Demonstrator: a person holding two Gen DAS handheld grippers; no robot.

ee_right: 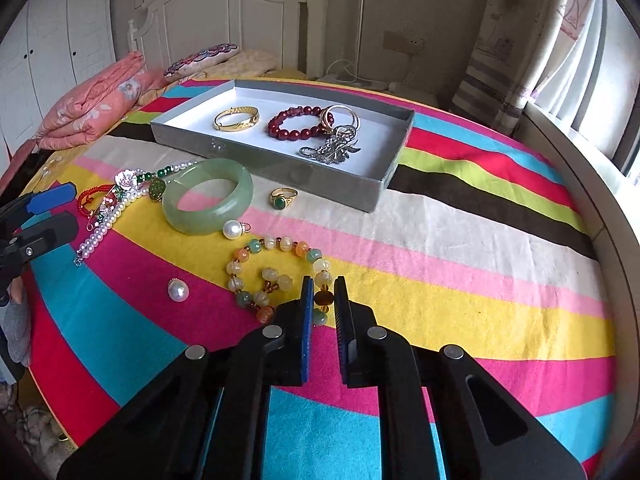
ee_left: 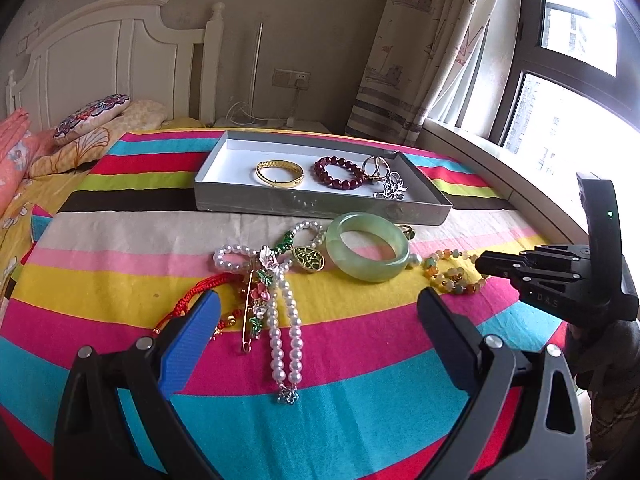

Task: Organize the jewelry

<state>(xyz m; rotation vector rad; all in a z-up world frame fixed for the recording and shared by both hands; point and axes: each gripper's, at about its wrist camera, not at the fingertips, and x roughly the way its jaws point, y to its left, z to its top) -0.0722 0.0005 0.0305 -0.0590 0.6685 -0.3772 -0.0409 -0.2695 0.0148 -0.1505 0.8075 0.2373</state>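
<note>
Two grippers over striped bedspread (ee_right: 460, 240). Right gripper (ee_right: 323, 292) pinched on multicolour stone-bead bracelet (ee_right: 280, 276), which lies on the cloth near pale green jade bangle (ee_right: 208, 196). Left gripper (ee_left: 320, 312) spread wide above white pearl necklace (ee_left: 284, 320). Shallow grey cardboard tray (ee_right: 384, 184) holds gold bangle (ee_right: 236, 118), dark red bead bracelet (ee_right: 296, 125).

A bed (ee_left: 360, 380) spread with a striped cover in pink, yellow, turquoise and black filled the view ahead of the fingers. Beyond their tips stood a white panelled headboard (ee_left: 100, 44) against a beige wall (ee_left: 300, 8), with an embroidered cushion (ee_left: 90, 116) and a folded pink quilt (ee_right: 96, 100) off to the left of them. A wall socket (ee_left: 291, 79) sat straight ahead. To the right of the fingers hung a curtain printed with boats (ee_left: 420, 48), and daylight glared through a dark-framed window (ee_left: 568, 92). White wardrobe doors (ee_right: 52, 40) showed far left.
</note>
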